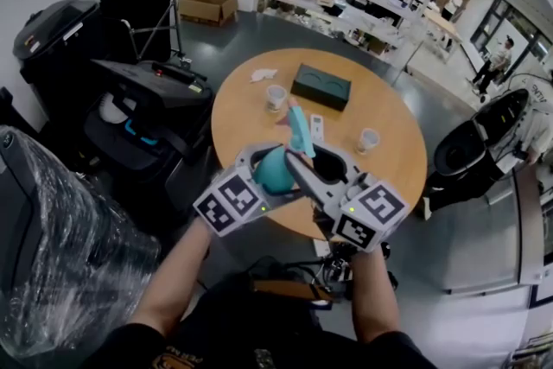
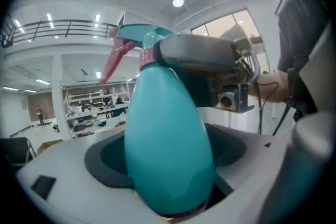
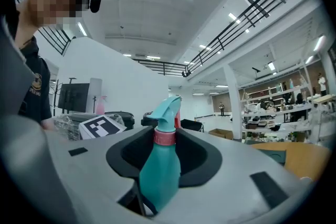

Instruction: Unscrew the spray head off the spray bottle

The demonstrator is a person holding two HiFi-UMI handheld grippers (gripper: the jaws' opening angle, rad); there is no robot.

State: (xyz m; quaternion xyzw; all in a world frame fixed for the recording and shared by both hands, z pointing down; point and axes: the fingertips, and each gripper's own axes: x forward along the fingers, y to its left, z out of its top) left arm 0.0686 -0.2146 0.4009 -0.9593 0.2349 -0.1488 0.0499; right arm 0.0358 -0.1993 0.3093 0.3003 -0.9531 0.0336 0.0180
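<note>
A teal spray bottle (image 1: 275,170) hangs in the air over the near edge of the round wooden table (image 1: 389,117). My left gripper (image 1: 262,174) is shut on its fat body (image 2: 168,149), which fills the left gripper view. The teal spray head (image 2: 142,34) with a pink trigger (image 2: 115,60) tops a pink collar (image 2: 148,55). My right gripper (image 1: 304,167) comes in from the right and is shut round that collar (image 3: 164,136); its grey jaw (image 2: 199,52) lies across the neck. In the right gripper view the bottle (image 3: 160,170) stands upright between the black pads.
On the table lie a dark box (image 1: 320,85), two paper cups (image 1: 276,96) (image 1: 368,139), a small white device (image 1: 317,127) and a crumpled paper (image 1: 263,74). Black bins (image 1: 147,91) and a plastic-wrapped bulk (image 1: 60,246) stand at the left.
</note>
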